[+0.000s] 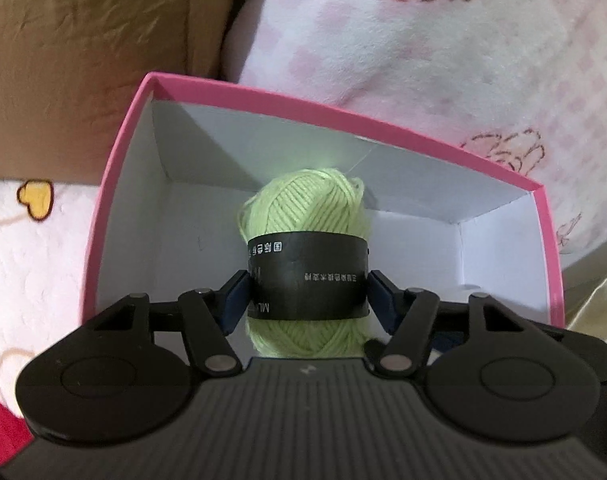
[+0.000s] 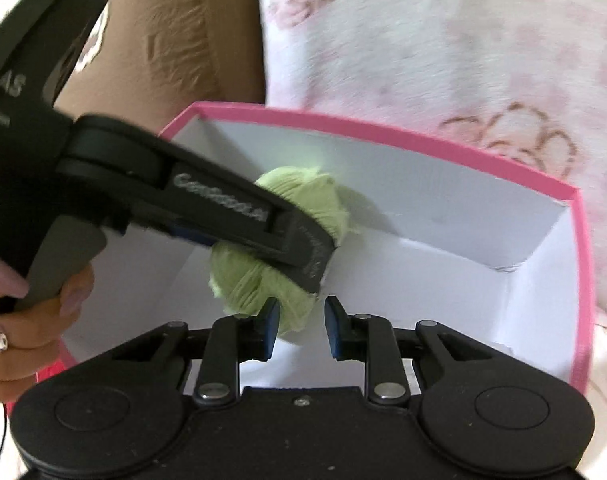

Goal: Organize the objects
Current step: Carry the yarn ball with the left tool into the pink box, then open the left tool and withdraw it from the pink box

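A light green yarn ball (image 1: pixel 303 208) with a black paper band sits between the fingers of my left gripper (image 1: pixel 307 288), which is shut on the band and holds it inside an open pink box (image 1: pixel 115 184) with white inner walls. In the right wrist view the left gripper (image 2: pixel 303 256) reaches in from the left with the yarn ball (image 2: pixel 299 192) over the pink box (image 2: pixel 583 280). My right gripper (image 2: pixel 301 328) is open and empty, just above the box's near side, close beside the yarn.
The box rests on a white and pink patterned blanket (image 1: pixel 423 40). A brown cushion (image 1: pixel 83 60) lies behind the box at the left. A person's hand (image 2: pixel 31 312) holds the left gripper's handle. Something gold-coloured (image 1: pixel 595 300) shows at the right edge.
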Available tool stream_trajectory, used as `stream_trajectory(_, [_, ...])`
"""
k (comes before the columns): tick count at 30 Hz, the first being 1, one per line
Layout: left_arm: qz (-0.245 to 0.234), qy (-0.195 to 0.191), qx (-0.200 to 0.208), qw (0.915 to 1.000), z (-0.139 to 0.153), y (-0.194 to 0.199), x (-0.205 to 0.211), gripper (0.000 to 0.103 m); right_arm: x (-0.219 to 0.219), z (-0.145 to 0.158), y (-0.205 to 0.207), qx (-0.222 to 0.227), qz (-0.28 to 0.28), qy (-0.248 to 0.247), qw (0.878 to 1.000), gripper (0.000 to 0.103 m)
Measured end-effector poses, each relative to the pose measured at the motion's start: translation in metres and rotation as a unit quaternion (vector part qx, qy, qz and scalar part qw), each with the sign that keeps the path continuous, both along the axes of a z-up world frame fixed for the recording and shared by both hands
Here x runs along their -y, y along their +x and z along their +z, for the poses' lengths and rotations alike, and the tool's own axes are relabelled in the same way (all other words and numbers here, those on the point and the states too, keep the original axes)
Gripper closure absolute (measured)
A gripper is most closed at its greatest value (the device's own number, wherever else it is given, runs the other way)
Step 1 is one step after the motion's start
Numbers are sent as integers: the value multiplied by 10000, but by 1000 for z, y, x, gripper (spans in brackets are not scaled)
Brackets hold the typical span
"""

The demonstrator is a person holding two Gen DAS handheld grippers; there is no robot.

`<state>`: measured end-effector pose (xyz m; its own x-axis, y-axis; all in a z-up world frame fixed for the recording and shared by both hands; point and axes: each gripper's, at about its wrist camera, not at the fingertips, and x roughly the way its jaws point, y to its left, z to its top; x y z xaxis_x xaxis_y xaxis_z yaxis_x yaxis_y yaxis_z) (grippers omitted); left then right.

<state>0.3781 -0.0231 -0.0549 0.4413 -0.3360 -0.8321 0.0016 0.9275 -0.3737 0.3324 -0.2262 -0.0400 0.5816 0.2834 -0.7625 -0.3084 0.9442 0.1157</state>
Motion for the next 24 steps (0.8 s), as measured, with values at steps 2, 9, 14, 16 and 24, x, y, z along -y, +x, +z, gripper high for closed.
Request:
stream_trajectory(2, [-79, 104, -32, 9999, 5, -5, -1, 39, 7, 7, -11, 65, -94, 226, 9997, 71])
stream_trajectory(9, [-555, 503, 441, 9962, 52, -44, -3, 28, 19, 38, -62, 419, -135, 509, 9977, 57])
stream_trajectory(14, [-893, 1003, 727, 9883, 89, -77, -5, 25, 16, 71, -103, 565, -119, 410, 9975, 51])
stream_trajectory(16, [-969, 1104, 710, 9866, 102, -88, -12, 25, 16, 83, -117, 722, -149, 396, 9965, 50])
stream_trajectory(24, [-1344, 1295, 905, 9782, 153, -153, -26, 23, 5, 122, -164, 1005, -141, 444, 9938, 49])
